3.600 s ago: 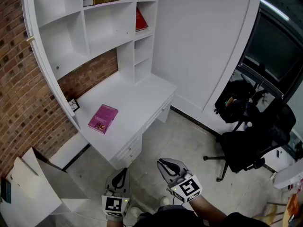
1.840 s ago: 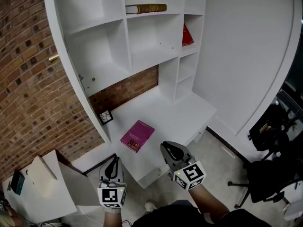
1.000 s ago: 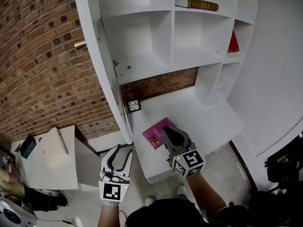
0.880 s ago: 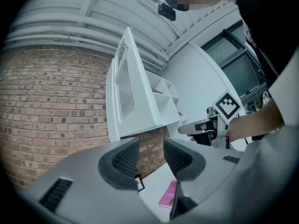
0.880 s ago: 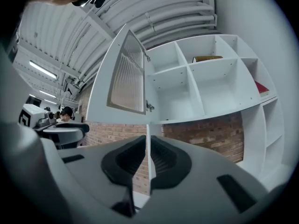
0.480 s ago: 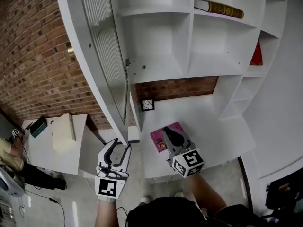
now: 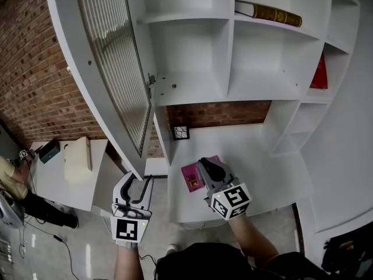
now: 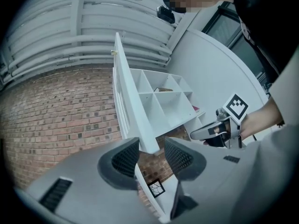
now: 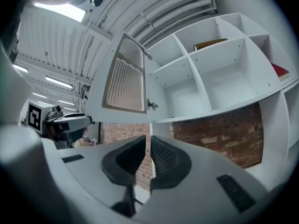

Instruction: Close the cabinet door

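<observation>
Head view | left gripper (image 7: pixel 134 183) level (jaws just opened wide, cabinet door (image 7: pixel 111 69) corner between) | right gripper (image 7: pixel 206 165): jaws together

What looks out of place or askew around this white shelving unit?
The ribbed-glass cabinet door stands swung wide open off the shelving unit. A magenta book lies skewed on the desk top. Nothing looks spilled or damaged.

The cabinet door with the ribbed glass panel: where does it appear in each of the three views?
Head view: the cabinet door is at the upper left, swung open.
Left gripper view: it is at the centre, seen edge-on and slanting down from the top.
Right gripper view: it is at the upper left of centre, with the glass facing us.
Shared landmark: the brick wall.
</observation>
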The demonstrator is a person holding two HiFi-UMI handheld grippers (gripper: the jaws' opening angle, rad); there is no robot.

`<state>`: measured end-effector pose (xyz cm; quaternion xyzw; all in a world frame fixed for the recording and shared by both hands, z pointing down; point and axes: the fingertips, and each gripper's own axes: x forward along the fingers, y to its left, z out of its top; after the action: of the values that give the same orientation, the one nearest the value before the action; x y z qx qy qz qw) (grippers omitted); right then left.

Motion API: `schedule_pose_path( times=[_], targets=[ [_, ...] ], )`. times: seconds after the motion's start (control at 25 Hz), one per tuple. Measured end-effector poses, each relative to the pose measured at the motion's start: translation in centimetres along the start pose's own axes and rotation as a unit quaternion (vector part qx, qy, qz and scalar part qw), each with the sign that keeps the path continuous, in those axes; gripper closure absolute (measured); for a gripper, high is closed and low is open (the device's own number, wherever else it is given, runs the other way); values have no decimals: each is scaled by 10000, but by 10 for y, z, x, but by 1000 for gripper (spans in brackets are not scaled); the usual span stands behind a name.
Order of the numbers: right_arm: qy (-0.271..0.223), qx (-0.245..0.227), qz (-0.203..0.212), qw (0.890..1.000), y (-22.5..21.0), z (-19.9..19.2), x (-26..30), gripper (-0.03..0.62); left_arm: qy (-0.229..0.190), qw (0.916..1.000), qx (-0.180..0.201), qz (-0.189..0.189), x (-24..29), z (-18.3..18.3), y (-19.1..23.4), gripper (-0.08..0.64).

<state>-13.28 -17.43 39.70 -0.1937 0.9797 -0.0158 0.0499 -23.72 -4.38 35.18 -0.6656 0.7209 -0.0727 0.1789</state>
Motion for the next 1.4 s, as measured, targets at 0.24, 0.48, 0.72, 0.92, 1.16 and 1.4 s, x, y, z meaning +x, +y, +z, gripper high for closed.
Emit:
schedule_pose_path(
  times=[0.24,0.48,0.72,0.92,1.16,1.4],
  targets=[
    [81,-46,204,9997,-12,-5,-14,551,99,9996,63,250,5,3,-9,394],
    [98,-53,233,9997,-29,-7,-28,551,82,9991,-37,408,10,9,-20,404],
    [103,-31,261,9996,-47,-7,-45,551,37,9983,-124,565,22,15,-35,423],
    [110,13,212,9997,-65,-9,-62,551,-15,9974,-211,693,29,19,-43,425],
    [117,53,114,9999,-85,-11,-80,551,53,9972,-214,718,42,23,-60,417],
    [97,52,-48,9999,-101,-12,-96,551,-37,9978,-238,611,57,27,-76,403]
  ],
)
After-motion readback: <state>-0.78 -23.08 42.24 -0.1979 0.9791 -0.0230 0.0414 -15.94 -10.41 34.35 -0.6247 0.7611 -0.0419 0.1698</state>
